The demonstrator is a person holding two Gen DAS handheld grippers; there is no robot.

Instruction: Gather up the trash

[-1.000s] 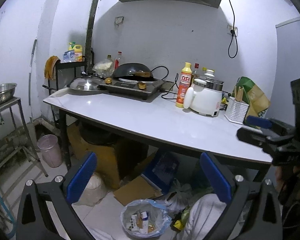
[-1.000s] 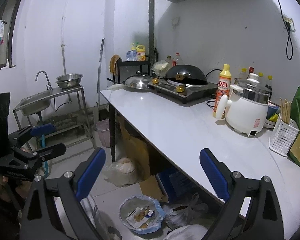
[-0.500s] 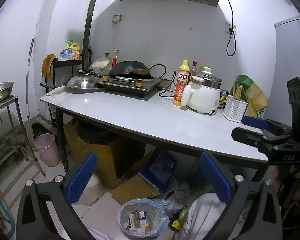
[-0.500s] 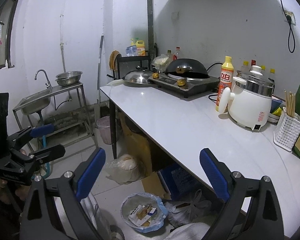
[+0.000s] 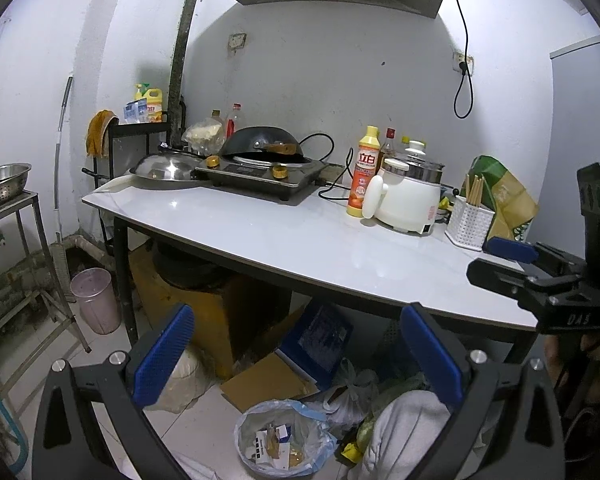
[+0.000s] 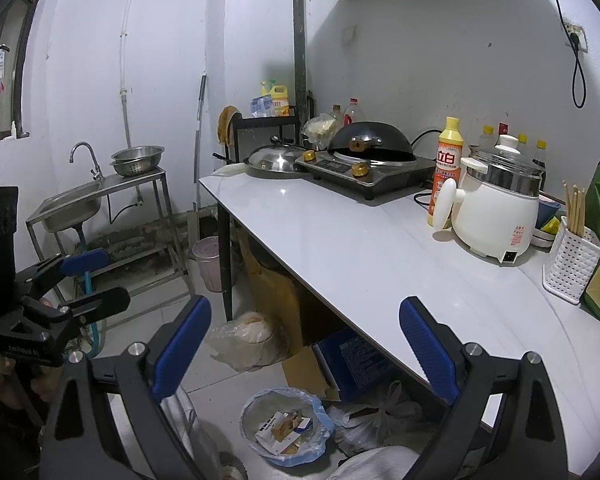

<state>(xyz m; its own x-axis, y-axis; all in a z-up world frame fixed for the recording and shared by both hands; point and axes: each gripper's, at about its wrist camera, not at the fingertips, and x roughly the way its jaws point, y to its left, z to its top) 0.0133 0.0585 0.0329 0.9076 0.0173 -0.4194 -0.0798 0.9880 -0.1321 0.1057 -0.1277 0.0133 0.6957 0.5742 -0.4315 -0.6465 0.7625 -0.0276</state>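
A small trash bin lined with a blue bag (image 5: 284, 440) (image 6: 286, 432) stands on the floor under the white table (image 5: 260, 232) (image 6: 340, 248). Cartons and paper scraps lie inside it. My left gripper (image 5: 298, 356) hangs open above the floor in front of the bin, with nothing between its blue pads. My right gripper (image 6: 306, 356) is also open and empty, over the bin and the table's front edge. Each gripper shows in the other's view: the right gripper (image 5: 496, 262) at the table's right end, the left gripper (image 6: 100, 278) near the sink.
On the table stand a stove with a wok (image 5: 264, 152), a detergent bottle (image 5: 364, 172), a white cooker (image 5: 410, 196) and a chopstick holder (image 5: 470, 220). Underneath lie cardboard (image 5: 268, 380), a blue box (image 5: 320, 336), plastic bags and white cloth (image 5: 404, 428). A pink bin (image 5: 96, 300) and a sink (image 6: 72, 208) are left.
Both views have drifted only slightly. Both grippers stay open and empty, and nothing on the table or floor has moved.
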